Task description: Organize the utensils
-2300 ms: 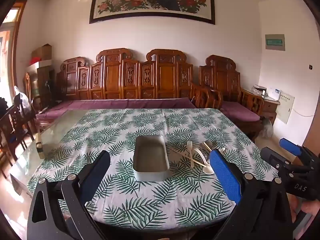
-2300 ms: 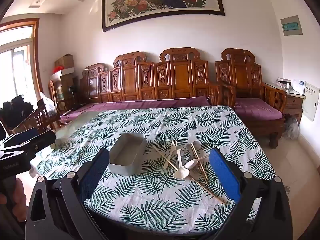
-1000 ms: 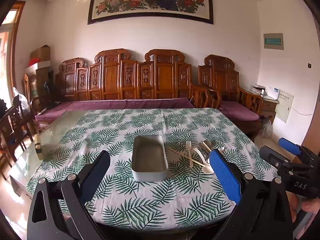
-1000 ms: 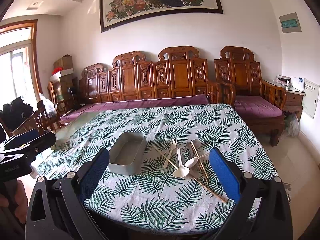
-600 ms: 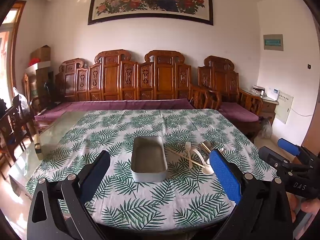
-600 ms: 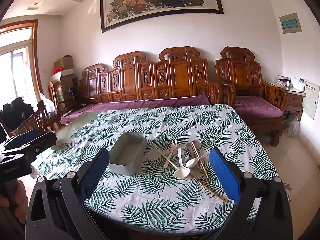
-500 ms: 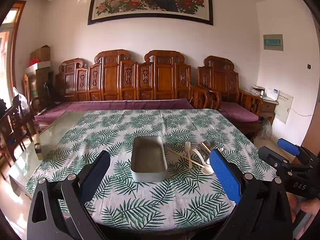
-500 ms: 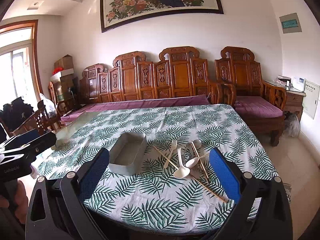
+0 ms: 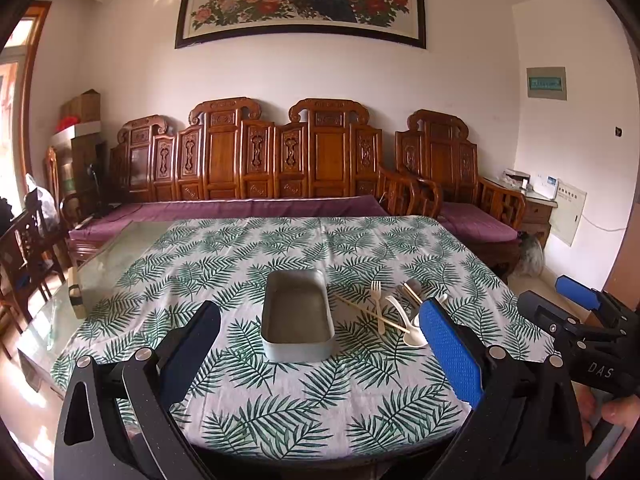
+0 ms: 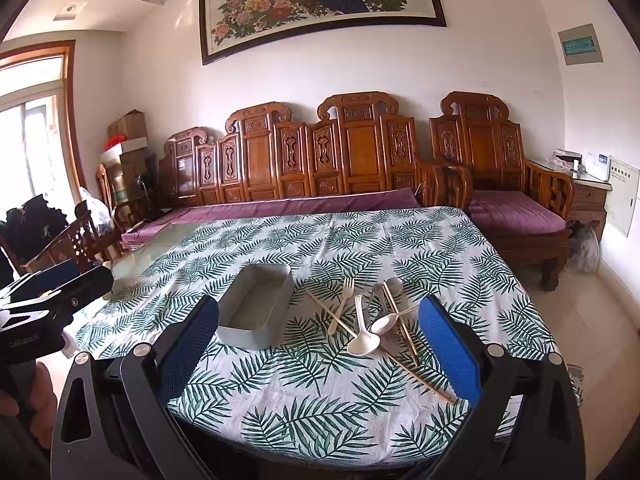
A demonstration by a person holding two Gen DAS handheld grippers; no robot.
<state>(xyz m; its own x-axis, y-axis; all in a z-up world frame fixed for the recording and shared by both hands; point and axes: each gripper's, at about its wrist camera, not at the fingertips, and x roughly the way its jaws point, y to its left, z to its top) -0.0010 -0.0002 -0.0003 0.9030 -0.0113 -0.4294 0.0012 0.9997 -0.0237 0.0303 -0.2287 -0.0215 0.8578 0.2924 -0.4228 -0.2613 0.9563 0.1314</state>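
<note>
An empty grey metal tray [image 9: 297, 314] [image 10: 256, 306] sits mid-table on the palm-leaf cloth. Right of it lies a loose pile of utensils: a pale fork [image 10: 341, 305], a white spoon [image 10: 362, 338], metal spoons [image 10: 386, 320] and wooden chopsticks [image 10: 404, 330]; the pile also shows in the left wrist view [image 9: 396, 314]. My left gripper [image 9: 320, 354] is open and empty, held above the near table edge in front of the tray. My right gripper [image 10: 318, 352] is open and empty, near the front edge, facing the pile.
The table [image 9: 280, 420] carries a leaf-print cloth, with bare glass at the far left [image 9: 116, 256]. A carved wooden bench with purple cushion [image 9: 256, 208] stands behind it. Wooden chairs [image 10: 80, 240] stand at the left. A side cabinet [image 10: 588, 196] is at the right.
Almost nothing: both grippers stay open and hover in place, with only a slight drift of the view. The tray and utensils have not moved.
</note>
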